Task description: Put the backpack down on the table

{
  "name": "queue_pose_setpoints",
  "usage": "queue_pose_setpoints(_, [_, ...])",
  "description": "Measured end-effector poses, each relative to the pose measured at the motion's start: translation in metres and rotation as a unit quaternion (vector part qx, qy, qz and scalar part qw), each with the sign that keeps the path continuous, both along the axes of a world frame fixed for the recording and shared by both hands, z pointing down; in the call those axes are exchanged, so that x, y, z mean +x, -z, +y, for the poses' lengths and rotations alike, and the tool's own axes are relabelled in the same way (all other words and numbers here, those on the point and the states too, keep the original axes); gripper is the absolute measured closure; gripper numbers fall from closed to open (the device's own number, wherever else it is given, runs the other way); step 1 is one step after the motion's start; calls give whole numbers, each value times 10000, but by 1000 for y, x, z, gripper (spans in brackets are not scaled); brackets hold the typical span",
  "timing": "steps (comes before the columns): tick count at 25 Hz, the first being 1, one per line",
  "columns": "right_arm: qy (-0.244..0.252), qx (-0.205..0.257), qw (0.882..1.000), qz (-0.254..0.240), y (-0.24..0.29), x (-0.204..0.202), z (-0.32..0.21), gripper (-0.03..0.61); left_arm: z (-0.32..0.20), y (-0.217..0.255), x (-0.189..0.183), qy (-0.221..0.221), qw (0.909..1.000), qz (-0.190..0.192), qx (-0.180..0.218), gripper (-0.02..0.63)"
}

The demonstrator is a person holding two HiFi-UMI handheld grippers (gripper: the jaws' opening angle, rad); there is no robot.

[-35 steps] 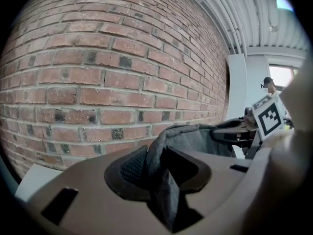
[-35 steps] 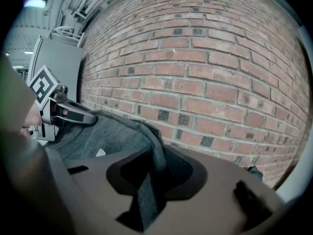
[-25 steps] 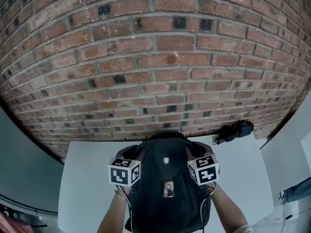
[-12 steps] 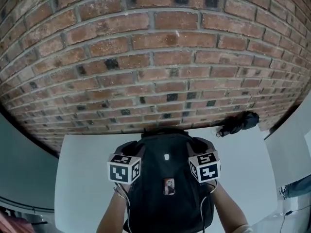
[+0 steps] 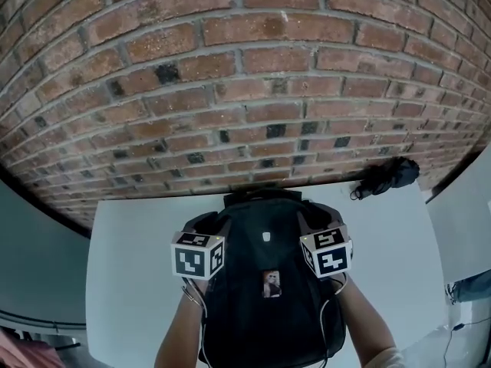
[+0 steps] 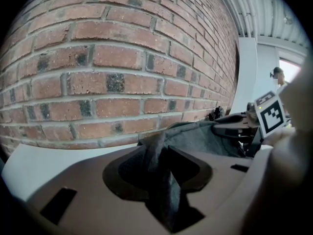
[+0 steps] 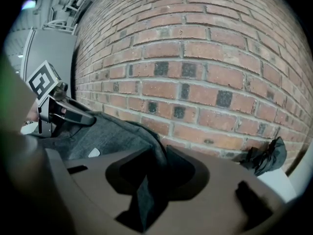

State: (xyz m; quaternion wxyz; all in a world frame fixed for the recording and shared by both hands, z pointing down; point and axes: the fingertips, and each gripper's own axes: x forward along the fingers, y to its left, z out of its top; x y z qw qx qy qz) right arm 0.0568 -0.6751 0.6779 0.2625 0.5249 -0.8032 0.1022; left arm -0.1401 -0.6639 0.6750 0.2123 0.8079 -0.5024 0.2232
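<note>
A black backpack [image 5: 265, 282] stands upright on the white table [image 5: 123, 236], its top close to the brick wall. My left gripper [image 5: 201, 240] grips its left shoulder and my right gripper [image 5: 326, 236] its right shoulder. In the left gripper view a fold of dark grey backpack fabric [image 6: 161, 155] is pinched in the left gripper [image 6: 164, 180]. The right gripper [image 7: 146, 185] pinches a similar fold of fabric [image 7: 146, 146]. Both pairs of jaws are opening, with the fabric still between them. The backpack's bottom is hidden below the frame edge.
A brick wall [image 5: 245, 90] rises right behind the table's far edge. A small black bundle [image 5: 387, 176] lies on the table at the back right, against the wall. Bare white tabletop runs on both sides of the backpack.
Both grippers have sunk a little with the backpack. The backpack's top now sits lower against the wall, closer to the tabletop.
</note>
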Motion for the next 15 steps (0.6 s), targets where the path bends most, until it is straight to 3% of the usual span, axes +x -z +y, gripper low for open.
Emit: queue_pose_setpoints(15, [2,-109,9998,179,-13,0,-5,462,-4,-18,-5,99,9996,136,-213,441])
